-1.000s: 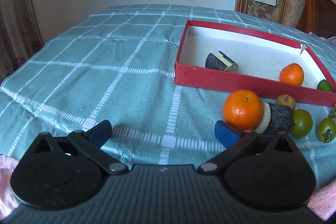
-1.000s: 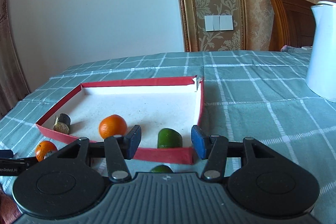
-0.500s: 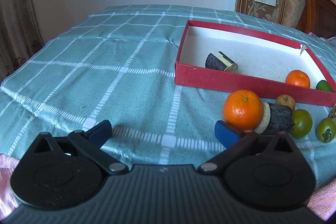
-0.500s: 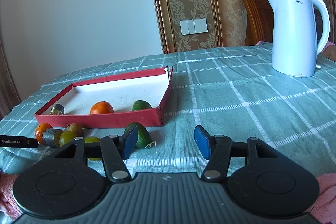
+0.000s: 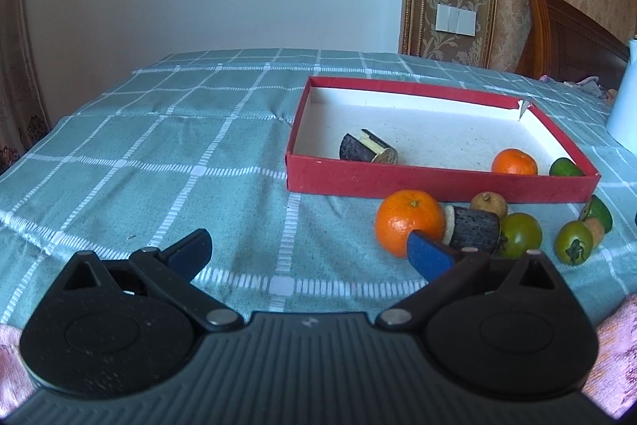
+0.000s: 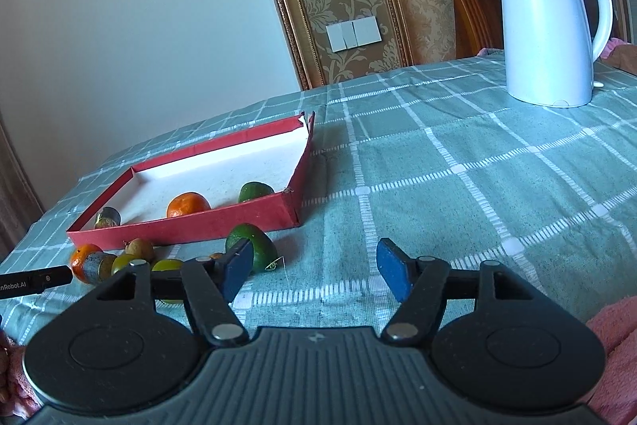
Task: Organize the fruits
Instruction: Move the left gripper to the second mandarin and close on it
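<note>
Three fruits lie in the shallow red cardboard tray (image 5: 438, 182); six wait ahead of the spread, empty left gripper (image 5: 310, 253) and the opening, empty right gripper (image 6: 314, 267).

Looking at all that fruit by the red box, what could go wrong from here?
The orange sits tight against a dark log piece and green tomatoes, so the left gripper's open fingers could knock neighbours rolling. The box wall is raised; fruit carried low might hit it. The right gripper, fingers opening with nothing between them, sits by a green fruit that may roll if nudged.
</note>
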Demonstrator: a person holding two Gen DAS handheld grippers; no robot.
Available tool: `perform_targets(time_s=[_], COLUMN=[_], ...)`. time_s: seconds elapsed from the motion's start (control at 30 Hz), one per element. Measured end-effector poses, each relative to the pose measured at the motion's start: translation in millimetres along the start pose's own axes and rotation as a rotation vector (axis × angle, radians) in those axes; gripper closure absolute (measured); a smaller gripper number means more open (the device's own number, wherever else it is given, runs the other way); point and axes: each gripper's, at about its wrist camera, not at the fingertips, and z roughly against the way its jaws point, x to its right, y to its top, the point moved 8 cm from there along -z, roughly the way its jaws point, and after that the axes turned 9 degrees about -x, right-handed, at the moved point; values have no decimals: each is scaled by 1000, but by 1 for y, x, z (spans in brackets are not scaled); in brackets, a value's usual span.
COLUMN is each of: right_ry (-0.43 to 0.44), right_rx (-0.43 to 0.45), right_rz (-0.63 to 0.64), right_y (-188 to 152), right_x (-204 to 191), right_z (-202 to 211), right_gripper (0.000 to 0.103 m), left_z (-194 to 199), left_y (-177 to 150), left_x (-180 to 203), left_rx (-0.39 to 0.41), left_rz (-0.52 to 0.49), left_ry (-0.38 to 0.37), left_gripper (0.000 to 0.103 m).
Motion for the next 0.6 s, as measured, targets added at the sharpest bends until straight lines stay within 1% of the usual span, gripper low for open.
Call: perform_targets(time_s=[0.07, 0.27, 0.43, 0.5, 0.6], right_ry=[4, 12, 19, 23, 27], right_rx=[1, 4, 2, 0, -2], right_rz=[-5, -18, -35, -40, -44], right_y=[0, 0, 0, 0, 1], right_x=[1, 2, 4, 5, 5], right_z=[0, 1, 1, 0, 0], right_gripper=[35, 35, 34, 34, 34], left_z=[-3, -6, -6, -9, -14], left_y=[1, 10, 16, 20, 25], left_x=[5, 20, 36, 38, 38], left_rx=[-10, -13, 1, 0, -8], left_rz=[-21, -46, -90, -89, -58], left_ry=[10, 0, 3, 6, -13], left_gripper=[0, 0, 0, 0, 0])
